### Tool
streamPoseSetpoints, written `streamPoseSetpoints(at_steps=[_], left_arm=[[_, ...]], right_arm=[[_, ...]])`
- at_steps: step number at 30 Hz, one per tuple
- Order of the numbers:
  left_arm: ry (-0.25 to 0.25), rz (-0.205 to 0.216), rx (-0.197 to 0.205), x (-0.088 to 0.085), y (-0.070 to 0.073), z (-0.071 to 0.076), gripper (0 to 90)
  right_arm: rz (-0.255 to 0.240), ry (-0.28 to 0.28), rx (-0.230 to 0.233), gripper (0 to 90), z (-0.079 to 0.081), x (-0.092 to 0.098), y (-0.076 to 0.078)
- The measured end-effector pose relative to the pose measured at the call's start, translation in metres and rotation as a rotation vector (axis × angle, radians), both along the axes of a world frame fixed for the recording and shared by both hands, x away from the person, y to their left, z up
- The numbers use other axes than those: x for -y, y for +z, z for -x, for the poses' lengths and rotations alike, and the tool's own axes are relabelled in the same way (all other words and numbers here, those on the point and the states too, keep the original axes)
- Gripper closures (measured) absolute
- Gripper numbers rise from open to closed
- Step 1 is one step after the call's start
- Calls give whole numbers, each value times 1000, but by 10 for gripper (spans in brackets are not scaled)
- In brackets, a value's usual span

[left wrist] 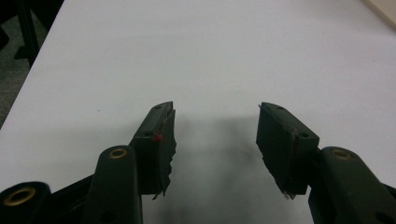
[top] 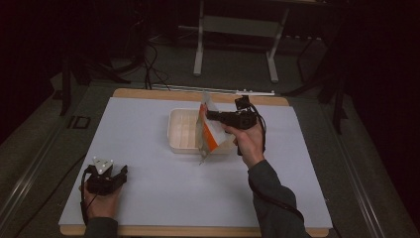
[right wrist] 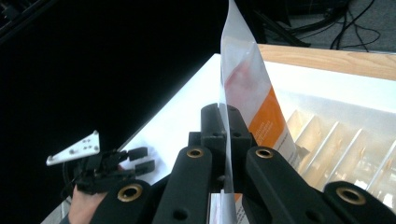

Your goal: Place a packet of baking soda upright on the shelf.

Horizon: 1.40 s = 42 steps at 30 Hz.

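Observation:
My right gripper (top: pixel 210 115) is shut on a clear plastic packet (top: pixel 207 133) with an orange and white label, which hangs over the near right part of a white ribbed tray (top: pixel 179 130). Along the right gripper's jaws, the packet (right wrist: pixel 243 88) stands edge-on, pinched at the right gripper (right wrist: pixel 226 113). My left gripper (top: pixel 120 174) rests at the table's near left corner, held low in a hand. In its own view the left gripper (left wrist: pixel 215 122) is open, with bare white table between the fingers (left wrist: pixel 161 133).
The white table sheet (top: pixel 148 173) covers a wooden top with its edge (top: pixel 148 93) showing at the back. A metal stand (top: pixel 237 34) and cables lie on the dark floor beyond. The left gripper (right wrist: pixel 140 157) appears far off in the right gripper view.

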<state>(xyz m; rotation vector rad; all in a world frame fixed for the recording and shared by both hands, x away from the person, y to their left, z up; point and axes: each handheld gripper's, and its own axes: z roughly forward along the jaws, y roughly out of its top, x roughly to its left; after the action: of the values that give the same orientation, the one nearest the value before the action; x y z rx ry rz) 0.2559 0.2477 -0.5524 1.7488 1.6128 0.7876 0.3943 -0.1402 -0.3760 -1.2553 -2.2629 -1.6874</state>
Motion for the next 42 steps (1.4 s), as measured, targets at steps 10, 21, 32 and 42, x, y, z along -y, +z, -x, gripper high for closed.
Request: streamPoseSetpoints(at_steps=[10, 21, 32, 42], left_arm=[[-2, -1, 0, 0, 0, 0, 464], [-4, 4, 1, -1, 0, 0, 463], [-2, 11, 4, -1, 0, 0, 463], [-3, 10, 3, -1, 0, 1, 463]], right_arm=[[10, -56, 22, 900, -12, -5, 6], [13, -142, 51, 900, -27, -13, 10], [57, -171, 103, 900, -32, -31, 7], [81, -152, 107, 900, -26, -40, -3]])
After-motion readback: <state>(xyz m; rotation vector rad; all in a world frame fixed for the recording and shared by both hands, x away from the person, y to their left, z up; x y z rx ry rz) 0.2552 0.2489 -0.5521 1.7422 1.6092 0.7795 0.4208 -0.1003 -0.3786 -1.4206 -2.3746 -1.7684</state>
